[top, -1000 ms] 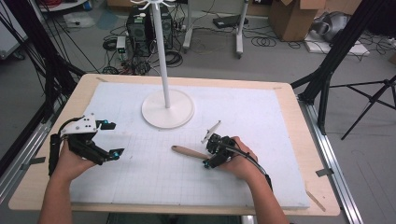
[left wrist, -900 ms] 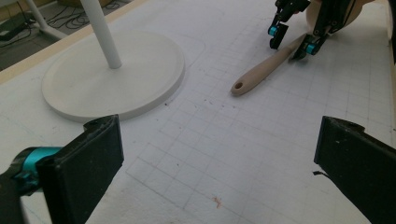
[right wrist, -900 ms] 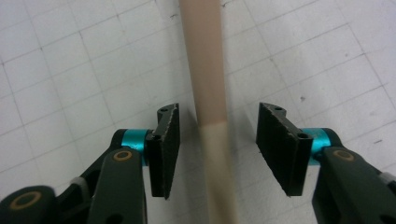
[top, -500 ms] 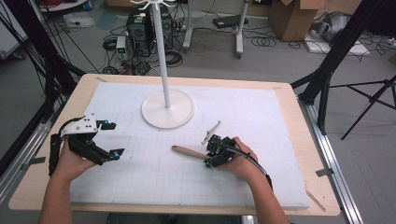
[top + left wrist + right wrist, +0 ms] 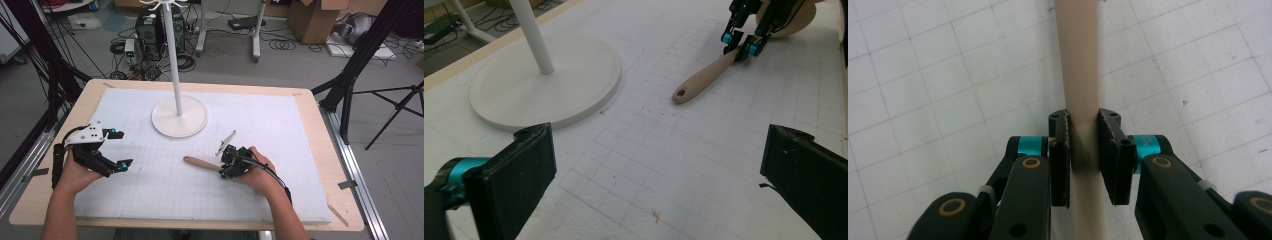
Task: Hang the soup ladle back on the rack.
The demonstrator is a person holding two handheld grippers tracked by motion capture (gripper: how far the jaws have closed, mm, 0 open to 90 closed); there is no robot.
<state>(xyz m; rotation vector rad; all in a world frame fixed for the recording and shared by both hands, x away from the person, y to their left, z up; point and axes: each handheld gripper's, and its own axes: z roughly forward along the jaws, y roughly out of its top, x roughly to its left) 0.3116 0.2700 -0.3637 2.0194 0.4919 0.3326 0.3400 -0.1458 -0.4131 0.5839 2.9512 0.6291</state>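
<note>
A utensil with a pale wooden handle (image 5: 199, 162) lies flat on the white gridded mat (image 5: 280, 125). My right gripper (image 5: 223, 165) comes at it from the right. Its jaws have just been closing, and both pads now press the handle (image 5: 1079, 60) between them, so the right gripper (image 5: 1083, 150) is shut on it. The left gripper view shows that grip from afar, with the right gripper (image 5: 739, 44) on the handle (image 5: 704, 77), whose free end has a hole. My left gripper (image 5: 120, 148) rests at the mat's left, jaws wide apart and nothing between them (image 5: 659, 170).
A white stand with a round base (image 5: 180, 116) and a thin pole (image 5: 172, 55) rises at the back middle of the mat. The wooden table edge (image 5: 200, 86) frames the mat. Cables, boxes and tripod legs crowd the floor beyond.
Both hands and the wooden handle lie where they were. Any narrowing of the right jaws is too small to make out in the high view.
</note>
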